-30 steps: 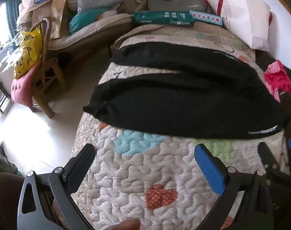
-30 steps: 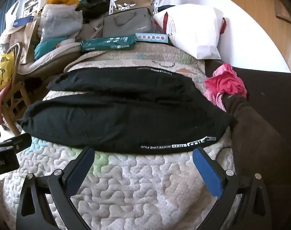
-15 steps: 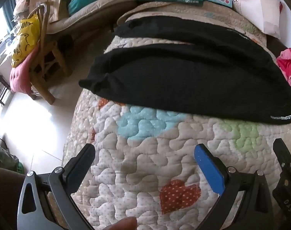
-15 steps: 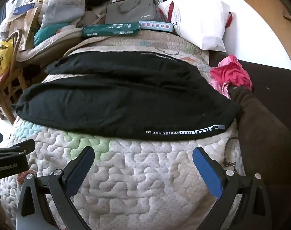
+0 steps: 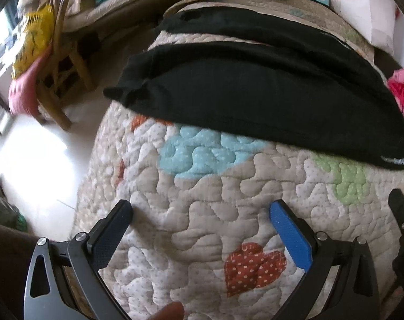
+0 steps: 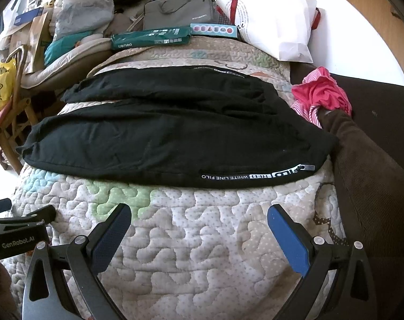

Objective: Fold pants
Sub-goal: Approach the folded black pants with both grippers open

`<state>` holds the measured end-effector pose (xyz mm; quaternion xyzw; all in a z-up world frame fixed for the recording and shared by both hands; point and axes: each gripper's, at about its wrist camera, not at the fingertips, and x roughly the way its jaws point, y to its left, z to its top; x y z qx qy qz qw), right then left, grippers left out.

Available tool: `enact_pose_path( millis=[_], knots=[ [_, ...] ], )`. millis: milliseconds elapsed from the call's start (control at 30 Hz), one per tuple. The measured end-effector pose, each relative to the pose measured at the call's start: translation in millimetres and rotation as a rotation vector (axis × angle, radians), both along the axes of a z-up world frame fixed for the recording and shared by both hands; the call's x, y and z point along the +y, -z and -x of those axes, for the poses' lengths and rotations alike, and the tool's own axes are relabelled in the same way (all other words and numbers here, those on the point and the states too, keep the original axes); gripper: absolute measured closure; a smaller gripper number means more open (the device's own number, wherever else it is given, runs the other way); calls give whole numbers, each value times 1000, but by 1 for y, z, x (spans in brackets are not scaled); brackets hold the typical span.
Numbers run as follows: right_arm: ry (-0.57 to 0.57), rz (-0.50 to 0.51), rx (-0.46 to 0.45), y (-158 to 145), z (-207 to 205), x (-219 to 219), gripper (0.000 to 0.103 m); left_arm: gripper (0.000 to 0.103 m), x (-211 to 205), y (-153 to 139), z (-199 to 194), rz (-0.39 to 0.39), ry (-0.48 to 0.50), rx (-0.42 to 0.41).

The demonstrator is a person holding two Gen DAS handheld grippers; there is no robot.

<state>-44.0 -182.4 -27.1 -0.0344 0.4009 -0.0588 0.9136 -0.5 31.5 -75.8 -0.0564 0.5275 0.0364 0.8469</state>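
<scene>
Both grippers, left (image 5: 200,214) and right (image 6: 199,217), gape wide and empty above the quilt (image 6: 202,240), short of the pants (image 6: 175,138).

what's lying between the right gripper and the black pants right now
Only bare quilt. In the right wrist view nothing lies on the stretch between the open right gripper and the near edge of the black pants.

Pants ahead on the quilt

I see pants (image 6: 175,133) across the quilt (image 6: 202,240), boxes (image 6: 151,38) behind them, a chair (image 5: 55,80) left.
</scene>
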Motion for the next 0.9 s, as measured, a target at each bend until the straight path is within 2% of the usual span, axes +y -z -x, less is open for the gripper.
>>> enact_pose_path(
  millis=[100,600,733,900],
  knots=[
    [4,-3,-1,0,1,0,0,0,5,2,2,24,7,7],
    [5,-6,2,-1,1,-1,0,0,6,4,21,18,39,-9],
    [2,-7,2,-2,3,1,0,0,3,-3,26,-4,27,-25],
    [7,1,-25,-10,3,1,0,1,3,-26,31,-28,28,-94]
  ],
)
